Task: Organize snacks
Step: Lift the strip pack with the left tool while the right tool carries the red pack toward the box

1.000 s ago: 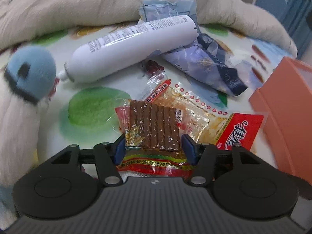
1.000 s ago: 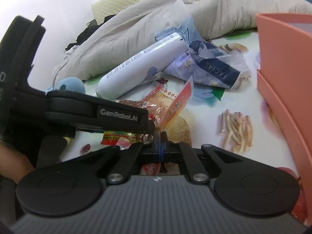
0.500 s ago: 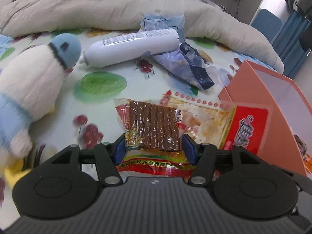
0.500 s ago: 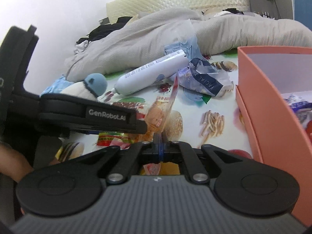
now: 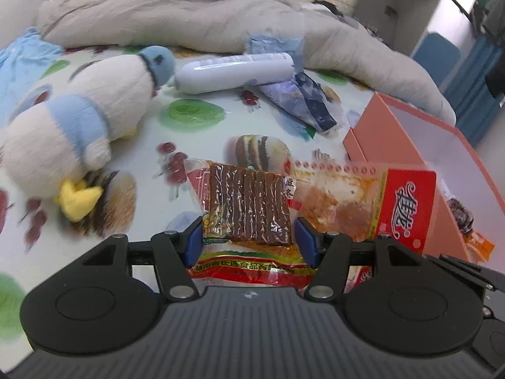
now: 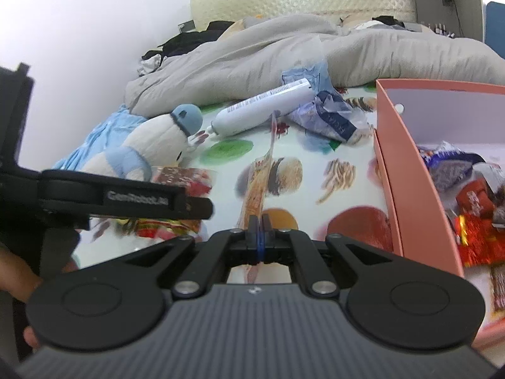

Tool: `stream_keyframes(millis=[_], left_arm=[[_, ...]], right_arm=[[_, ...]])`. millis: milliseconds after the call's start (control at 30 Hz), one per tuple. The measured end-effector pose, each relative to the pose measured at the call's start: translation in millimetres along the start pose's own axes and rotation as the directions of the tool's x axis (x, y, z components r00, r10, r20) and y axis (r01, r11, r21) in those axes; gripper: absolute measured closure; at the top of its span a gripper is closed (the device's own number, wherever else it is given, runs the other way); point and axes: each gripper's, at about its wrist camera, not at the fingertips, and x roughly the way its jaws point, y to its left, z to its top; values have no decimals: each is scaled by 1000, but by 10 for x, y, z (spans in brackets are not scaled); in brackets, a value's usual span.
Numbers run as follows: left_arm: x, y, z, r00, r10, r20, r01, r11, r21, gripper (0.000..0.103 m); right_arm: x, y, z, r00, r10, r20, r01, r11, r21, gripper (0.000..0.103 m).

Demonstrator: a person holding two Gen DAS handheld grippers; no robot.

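"GenRobot.AI" is printed in pale letters, blurred, along the black arm of the left gripper (image 6: 202, 203), as seen by the right wrist camera. Chinese characters are carried in a band across the bottom of the brown-strip snack pack (image 5: 249, 208) and on a small white label at its right edge. A large white Chinese character is shown on the red end of the second snack packet (image 5: 405, 203). Fine print on the white tube (image 5: 233, 71) cannot be made out.
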Motion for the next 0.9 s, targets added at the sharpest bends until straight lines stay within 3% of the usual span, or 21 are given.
stream_keyframes(millis=[200, 333, 567, 900], left_arm=[[-344, -59, -250, 1000, -16, 20, 17, 998, -58, 37], [-586, -158, -434, 999, 14, 46, -12, 998, -55, 37], [-810, -215, -714, 999, 13, 36, -10, 996, -90, 37], [-1087, -345, -777, 999, 23, 36, -20, 995, -98, 37]], right_arm=[[-307, -2, -73, 1000, 4, -13, -5, 1000, -19, 100], [-513, -60, -176, 1000, 5, -30, -5, 1000, -19, 100], [-794, -172, -319, 999, 7, -53, -7, 1000, -2, 100], [-1144, -167, -114, 999, 46, 1, -46, 999, -21, 100]])
